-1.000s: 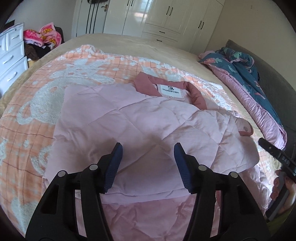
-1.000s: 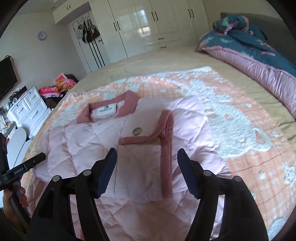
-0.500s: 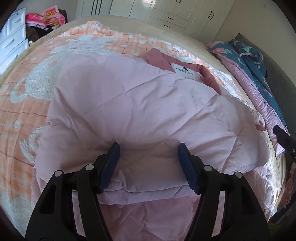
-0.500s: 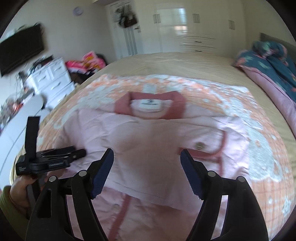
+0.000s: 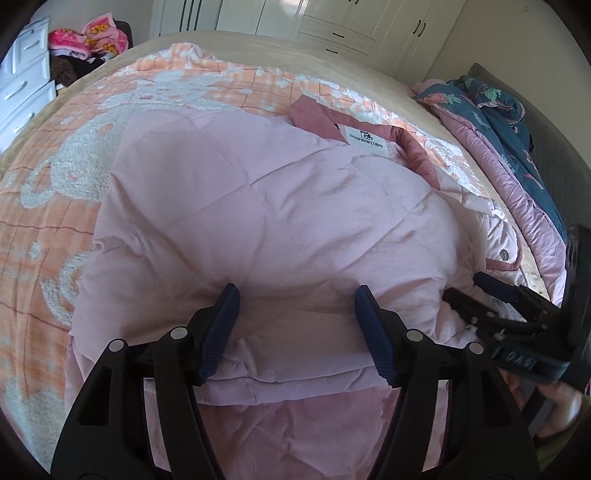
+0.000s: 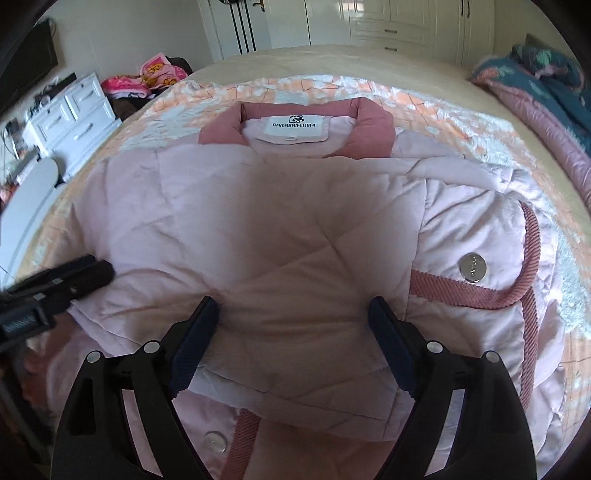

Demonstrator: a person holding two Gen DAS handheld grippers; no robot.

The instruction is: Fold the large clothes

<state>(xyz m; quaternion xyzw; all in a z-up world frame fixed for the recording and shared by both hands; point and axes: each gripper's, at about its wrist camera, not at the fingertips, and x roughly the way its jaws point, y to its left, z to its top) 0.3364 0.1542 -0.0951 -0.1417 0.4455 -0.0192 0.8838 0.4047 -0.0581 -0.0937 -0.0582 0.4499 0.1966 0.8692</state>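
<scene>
A light pink quilted jacket lies on the bed, its sides folded in over the middle. It also fills the right wrist view. Its dark pink collar with a white label points away from me. A snap button and dark pink trim show on the right. My left gripper is open, its fingertips resting low on the folded edge. My right gripper is open, low over the folded layer. Each gripper shows at the side of the other's view.
The jacket lies on an orange and white blanket on the bed. A rolled blue and pink quilt lies along the right. White drawers and a pile of pink clothes stand at the left. White wardrobes stand behind.
Both grippers have come down and closer to the jacket's near folded edge. The right gripper has swung left to face the collar and now lies next to the left one.
</scene>
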